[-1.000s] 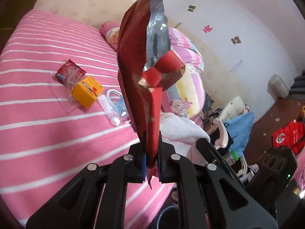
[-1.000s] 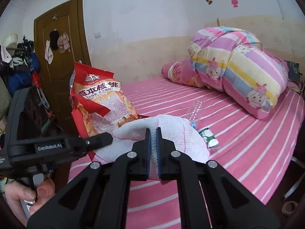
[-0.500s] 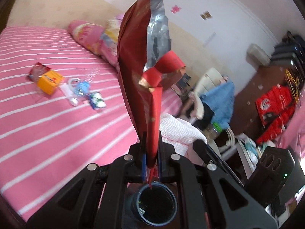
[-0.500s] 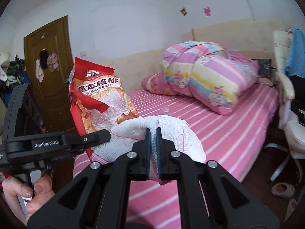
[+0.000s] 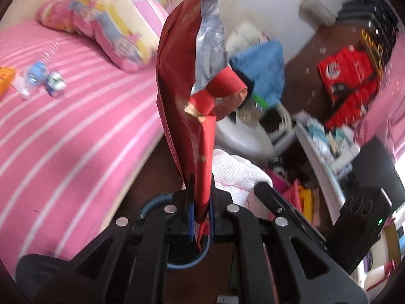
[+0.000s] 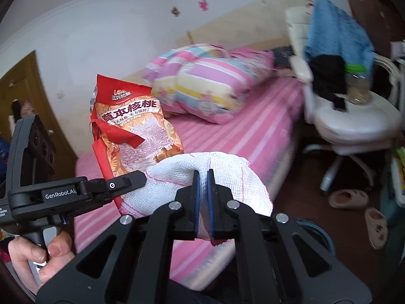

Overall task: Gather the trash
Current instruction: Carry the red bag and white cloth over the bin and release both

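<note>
My left gripper point(image 5: 201, 217) is shut on the bottom edge of a tall red snack bag point(image 5: 187, 83) with a torn silver-lined top; the same bag point(image 6: 131, 131) shows its printed front in the right wrist view. My right gripper point(image 6: 203, 202) is shut on a crumpled white mesh cloth point(image 6: 222, 174), which also appears beside the bag point(image 5: 238, 174) in the left wrist view. A round bin with a blue rim point(image 5: 152, 205) sits on the floor right under the left gripper, mostly hidden by it. Small trash items point(image 5: 40, 81) lie on the pink striped bed point(image 5: 76, 131).
A folded pink quilt point(image 6: 202, 88) lies at the head of the bed. A white chair point(image 6: 351, 119) draped with blue and black clothes stands by the bed. Slippers point(image 6: 349, 198) lie on the dark floor. A cluttered shelf point(image 5: 326, 136) and red bags point(image 5: 351, 76) are to the right.
Both grippers have swung sideways off the bed toward the floor and chair, still gripping the bag and the cloth. The blue-rimmed bin has come into view beneath the left gripper.
</note>
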Demonstrator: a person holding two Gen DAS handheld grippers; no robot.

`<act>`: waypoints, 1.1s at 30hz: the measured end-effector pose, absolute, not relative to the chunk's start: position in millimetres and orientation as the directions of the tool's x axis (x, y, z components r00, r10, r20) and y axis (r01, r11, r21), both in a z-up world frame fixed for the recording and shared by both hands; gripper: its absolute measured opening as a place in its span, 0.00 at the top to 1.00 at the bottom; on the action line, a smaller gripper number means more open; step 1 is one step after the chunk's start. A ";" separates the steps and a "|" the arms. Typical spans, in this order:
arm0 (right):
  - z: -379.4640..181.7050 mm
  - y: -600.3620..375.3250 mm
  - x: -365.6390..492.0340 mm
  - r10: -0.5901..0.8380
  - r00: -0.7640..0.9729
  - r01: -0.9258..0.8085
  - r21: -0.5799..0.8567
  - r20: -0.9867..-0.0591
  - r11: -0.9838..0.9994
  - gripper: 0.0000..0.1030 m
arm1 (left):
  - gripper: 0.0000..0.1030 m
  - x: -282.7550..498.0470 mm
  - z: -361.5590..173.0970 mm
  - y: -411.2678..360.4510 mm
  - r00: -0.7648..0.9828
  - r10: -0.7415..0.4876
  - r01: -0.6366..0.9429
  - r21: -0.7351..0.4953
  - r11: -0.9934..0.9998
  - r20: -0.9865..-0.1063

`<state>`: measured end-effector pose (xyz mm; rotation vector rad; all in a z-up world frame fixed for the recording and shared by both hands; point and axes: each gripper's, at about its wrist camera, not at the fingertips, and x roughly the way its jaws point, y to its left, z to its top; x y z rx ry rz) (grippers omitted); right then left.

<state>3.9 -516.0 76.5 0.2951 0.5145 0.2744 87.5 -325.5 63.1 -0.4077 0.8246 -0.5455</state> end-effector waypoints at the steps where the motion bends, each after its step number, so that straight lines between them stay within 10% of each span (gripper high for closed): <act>1: 67.1 -527.3 3.1 0.304 0.833 -0.150 0.341 -0.463 0.928 0.94 | 0.92 89.8 55.1 -334.7 0.535 -0.606 0.301 -0.538 0.787 -0.588; 15: -70.6 -602.2 23.9 0.160 0.656 0.111 0.304 -0.738 0.946 0.94 | 0.92 138.0 -123.8 -438.6 0.103 -0.553 0.290 -0.507 0.812 -0.827; 28: -161.7 -617.3 48.2 0.147 0.509 0.209 0.287 -0.848 0.935 0.94 | 0.91 169.4 -213.7 -470.7 -0.113 -0.467 0.265 -0.479 0.837 -0.877; 33: -172.1 -610.7 54.3 0.106 0.474 0.222 0.235 -0.874 0.946 0.82 | 0.30 173.0 -225.0 -470.1 -0.121 -0.364 0.233 -0.383 0.894 -0.924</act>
